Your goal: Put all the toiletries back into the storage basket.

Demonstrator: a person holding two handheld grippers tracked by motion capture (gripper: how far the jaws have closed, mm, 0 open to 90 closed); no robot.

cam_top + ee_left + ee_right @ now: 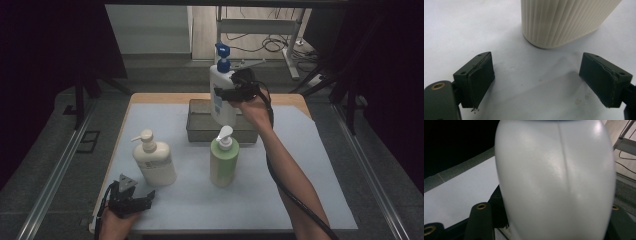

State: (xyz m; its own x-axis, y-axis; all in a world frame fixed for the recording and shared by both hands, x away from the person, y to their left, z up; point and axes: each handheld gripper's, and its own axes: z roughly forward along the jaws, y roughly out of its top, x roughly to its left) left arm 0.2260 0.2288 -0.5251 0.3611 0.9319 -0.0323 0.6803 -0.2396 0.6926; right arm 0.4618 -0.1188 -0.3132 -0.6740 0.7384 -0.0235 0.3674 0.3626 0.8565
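The right gripper [231, 93] is clamped on the body of a tall white plastic pump bottle with a blue pump head [220, 90], holding it upright near the top centre of the high view, above a shallow grey rectangular tray [197, 129]; from there it looks set to be lowered into that tray, though I can't tell whether its base is already inside the walls. In the right gripper view the bottle's smooth white side [556, 180] bulges between the black jaws, which hug it on both sides. Just below the tray in the frame stands a pale green plastic pump bottle with a white pump [223, 159], and to its left a cream ribbed pump bottle [153, 160], both upright and apart from each other, seemingly waiting their turn. The left gripper [131, 200] rests at the lower left with its jaws spread and nothing between them, the cream bottle's ribbed base [564, 22] just ahead. Everything sits on a pale blue-white mat [280, 200] over a wooden table [165, 98]; beyond lie a grey floor, dark curtains and loose cables [272, 44].
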